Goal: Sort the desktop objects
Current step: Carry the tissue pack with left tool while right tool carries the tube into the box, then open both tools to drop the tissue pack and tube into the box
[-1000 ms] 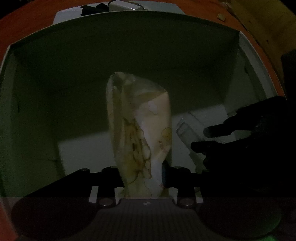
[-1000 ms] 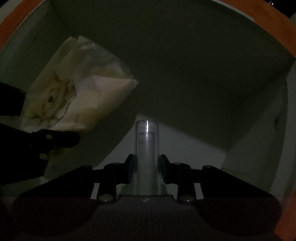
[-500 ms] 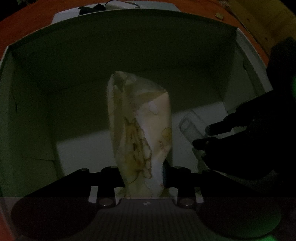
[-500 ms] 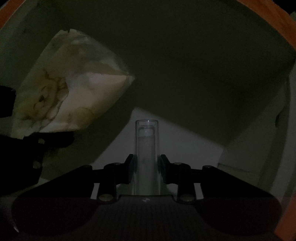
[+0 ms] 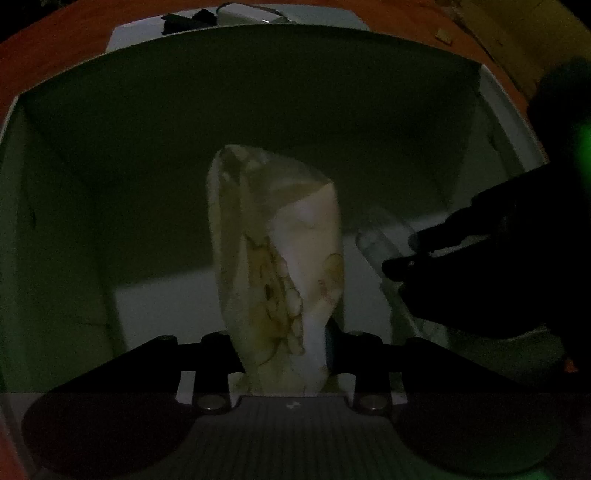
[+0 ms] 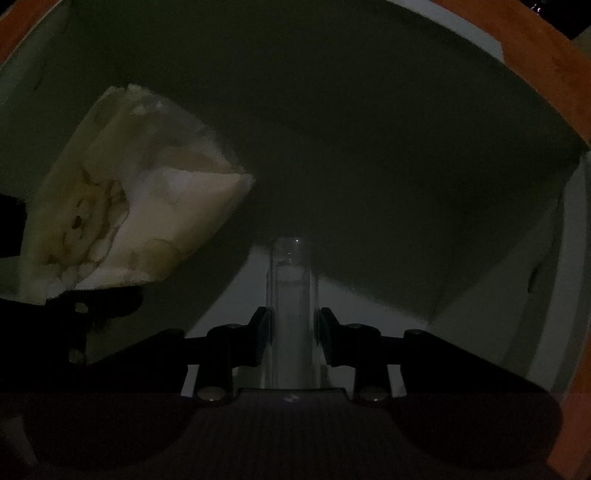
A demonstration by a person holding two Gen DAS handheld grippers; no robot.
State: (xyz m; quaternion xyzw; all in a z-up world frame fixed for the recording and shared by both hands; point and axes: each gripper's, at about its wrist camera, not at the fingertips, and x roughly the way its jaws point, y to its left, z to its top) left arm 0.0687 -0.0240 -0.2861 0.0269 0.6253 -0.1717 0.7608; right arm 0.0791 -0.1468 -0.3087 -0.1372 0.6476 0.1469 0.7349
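Inside the big white box (image 5: 66, 229), the left tongs (image 5: 286, 343) squeeze a soft cream packet with a bear picture (image 5: 273, 251). At 3 o'clock, the right tongs (image 6: 293, 332) squeeze a clear plastic tube (image 6: 293, 295).

An orange-brown table (image 5: 55, 48) carries a white box (image 5: 506, 107).

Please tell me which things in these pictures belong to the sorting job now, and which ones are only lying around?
In the job:
- tissue pack, clamped in the left gripper
- clear tube, clamped in the right gripper
- white box, with both grippers inside it

Just lying about:
- black item and white device beyond the box, too dim to identify
- orange desktop
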